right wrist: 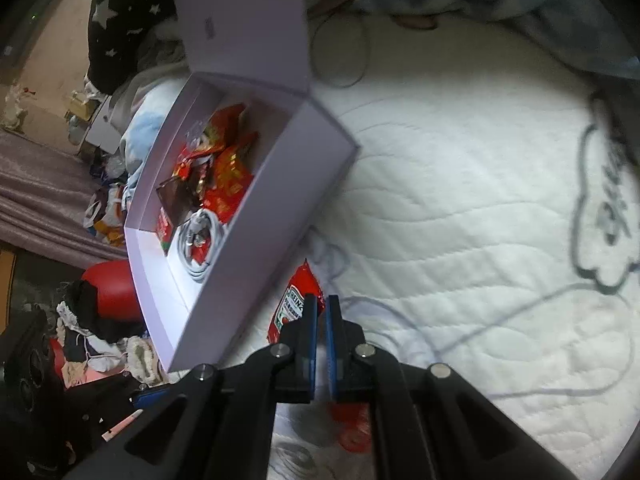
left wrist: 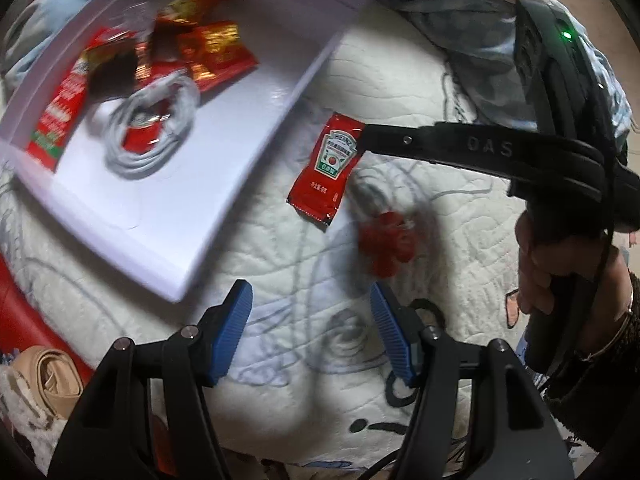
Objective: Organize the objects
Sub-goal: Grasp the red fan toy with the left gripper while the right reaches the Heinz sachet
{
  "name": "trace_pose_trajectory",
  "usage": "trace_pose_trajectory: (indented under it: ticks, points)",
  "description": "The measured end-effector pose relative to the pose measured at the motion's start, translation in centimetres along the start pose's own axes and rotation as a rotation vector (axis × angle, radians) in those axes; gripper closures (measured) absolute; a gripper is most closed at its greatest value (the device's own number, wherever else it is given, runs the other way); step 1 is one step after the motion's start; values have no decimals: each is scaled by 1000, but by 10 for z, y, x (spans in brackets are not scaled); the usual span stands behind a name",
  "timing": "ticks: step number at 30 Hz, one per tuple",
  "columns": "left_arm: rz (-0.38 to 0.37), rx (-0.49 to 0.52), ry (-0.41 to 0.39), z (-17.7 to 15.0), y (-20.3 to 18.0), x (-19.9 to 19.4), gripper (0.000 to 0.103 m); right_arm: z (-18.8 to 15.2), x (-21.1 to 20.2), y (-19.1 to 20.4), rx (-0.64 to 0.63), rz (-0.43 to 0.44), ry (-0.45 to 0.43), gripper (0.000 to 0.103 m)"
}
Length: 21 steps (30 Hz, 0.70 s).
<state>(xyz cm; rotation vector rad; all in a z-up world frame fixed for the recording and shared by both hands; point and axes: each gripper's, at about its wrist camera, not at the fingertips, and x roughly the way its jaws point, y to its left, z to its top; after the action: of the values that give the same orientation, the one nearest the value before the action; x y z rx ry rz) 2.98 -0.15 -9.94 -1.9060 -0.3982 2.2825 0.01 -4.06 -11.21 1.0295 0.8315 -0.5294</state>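
A red Heinz ketchup packet (left wrist: 326, 168) (right wrist: 294, 304) lies on the white quilt just beside the open white box (left wrist: 280, 120) (right wrist: 260, 260). My right gripper (left wrist: 363, 136) (right wrist: 322, 304) is shut on the packet's corner, its jaws almost together. The box holds several red packets (left wrist: 216, 52) (right wrist: 228, 176) and a coiled white cable (left wrist: 152, 136) (right wrist: 200, 240). A small crumpled red object (left wrist: 386, 244) (right wrist: 352, 428) rests on the quilt close to the packet. My left gripper (left wrist: 314, 328) hangs open above the quilt, nothing between its blue pads (left wrist: 240, 320), short of the red object.
The box's lid (right wrist: 240, 20) stands upright at the back. A person's hand (left wrist: 536, 264) grips the right tool's handle. A blue-grey blanket (right wrist: 520, 0) bunches at the quilt's far side. Beyond the box lie a red cushion (right wrist: 112, 288) and piled clothes (right wrist: 92, 332).
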Motion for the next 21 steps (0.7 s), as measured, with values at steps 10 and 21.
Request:
trace_pose_trajectory:
  ticks: [10,21]
  points:
    - [-75,107,20,12,-42,33,43,-37,-55,-72,85,-133,-28,100]
    - [-37,193,16,18,-69,72,78,-65,-69,-90,130,-110,-11,99]
